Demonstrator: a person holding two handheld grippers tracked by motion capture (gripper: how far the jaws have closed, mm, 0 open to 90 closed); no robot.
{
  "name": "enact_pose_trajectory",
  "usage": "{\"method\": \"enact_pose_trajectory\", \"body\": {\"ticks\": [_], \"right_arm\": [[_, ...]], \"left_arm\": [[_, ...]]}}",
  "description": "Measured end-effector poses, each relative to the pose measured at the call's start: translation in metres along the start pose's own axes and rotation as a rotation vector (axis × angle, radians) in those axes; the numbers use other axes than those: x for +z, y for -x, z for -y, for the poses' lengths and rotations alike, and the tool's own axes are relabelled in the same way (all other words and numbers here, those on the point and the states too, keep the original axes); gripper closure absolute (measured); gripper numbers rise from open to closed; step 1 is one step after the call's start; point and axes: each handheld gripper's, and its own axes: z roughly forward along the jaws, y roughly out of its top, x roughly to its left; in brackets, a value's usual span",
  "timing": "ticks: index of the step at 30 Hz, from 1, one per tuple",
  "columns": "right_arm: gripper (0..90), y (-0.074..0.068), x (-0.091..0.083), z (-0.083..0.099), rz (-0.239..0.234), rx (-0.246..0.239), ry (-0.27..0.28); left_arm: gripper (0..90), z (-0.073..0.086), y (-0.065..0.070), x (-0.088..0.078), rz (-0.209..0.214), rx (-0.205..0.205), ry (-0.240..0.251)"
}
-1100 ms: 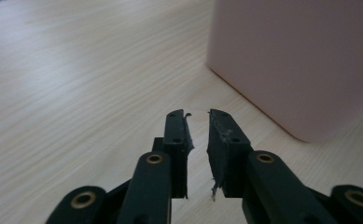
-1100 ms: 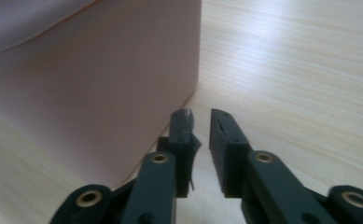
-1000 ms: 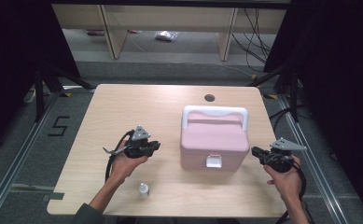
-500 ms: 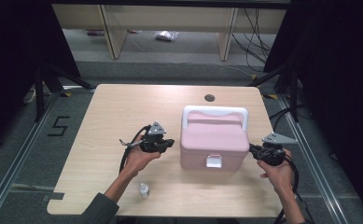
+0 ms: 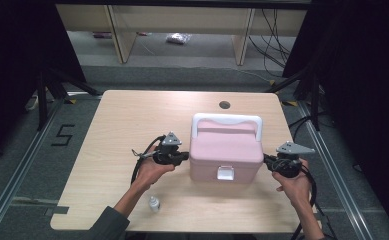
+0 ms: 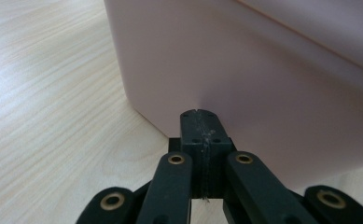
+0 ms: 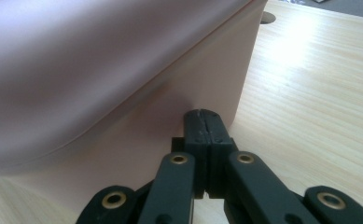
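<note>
A pink box with a white handle and a white front latch stands closed on the wooden table. My left gripper is at the box's left wall, its jaws shut with nothing between them. In the left gripper view the closed tips meet the pink wall. My right gripper is at the box's right wall, also shut and empty. In the right gripper view its tips touch the pink side just below the lid's edge.
A small white bottle stands near the table's front edge, beside the left forearm. A round hole sits in the tabletop behind the box. Shelving legs and cables lie on the floor beyond the table.
Both hands have moved inward to the box, the left gripper to the right and the right gripper to the left. Their tips now rest against its two side walls.
</note>
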Motion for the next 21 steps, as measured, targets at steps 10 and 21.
{"method": "enact_pose_trajectory", "body": {"ticks": [10,21], "right_arm": [[90.0,-0.016,0.008,-0.006,-0.021,-0.021,-0.013],[90.0,-0.034,0.014,-0.009,-0.043,-0.017,-0.028]], "left_arm": [[89.8,0.009,-0.003,-0.018,-0.020,0.012,-0.024],[89.8,0.020,-0.008,-0.032,-0.026,0.010,-0.029]]}}
